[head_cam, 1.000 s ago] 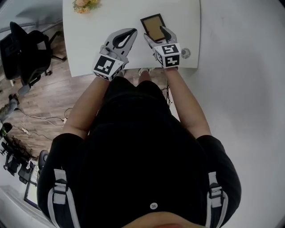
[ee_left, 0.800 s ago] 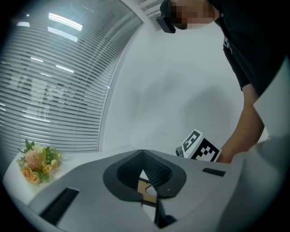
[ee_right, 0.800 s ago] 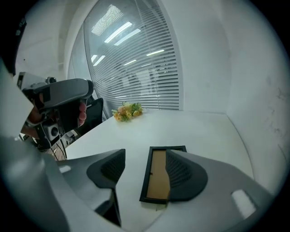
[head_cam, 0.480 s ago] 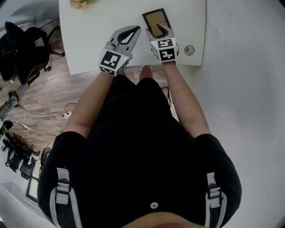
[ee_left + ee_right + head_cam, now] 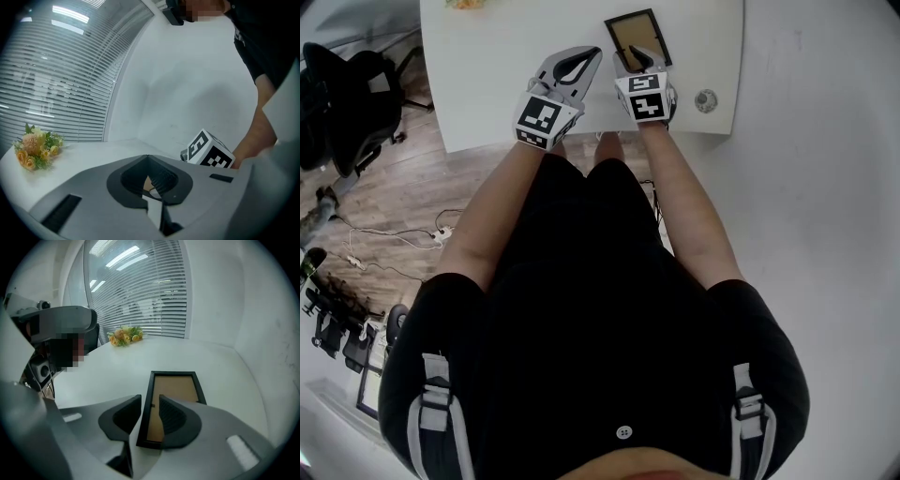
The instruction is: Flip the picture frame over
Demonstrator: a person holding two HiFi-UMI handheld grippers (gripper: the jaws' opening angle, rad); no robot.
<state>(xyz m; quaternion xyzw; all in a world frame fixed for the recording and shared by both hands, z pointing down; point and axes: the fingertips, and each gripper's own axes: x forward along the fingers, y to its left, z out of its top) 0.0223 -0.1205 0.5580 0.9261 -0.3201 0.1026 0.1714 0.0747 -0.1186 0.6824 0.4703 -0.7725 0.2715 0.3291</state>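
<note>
One white desk [image 5: 487,75] carries the picture frame [image 5: 176,390] and flowers [image 5: 124,336]; blinds [image 5: 140,291] line the wall. I read the left gripper [image 5: 147,158] closed and empty; the right gripper [image 5: 150,401], just closing, sits astride the frame's edge without clamping it.

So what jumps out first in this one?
The black picture frame, brown panel up, lies flat at the white table's far right. The right gripper straddles its left rail; its jaws have just been closing, not yet pinching. The left gripper hovers shut beside it, and flowers sit at the far left corner.
</note>
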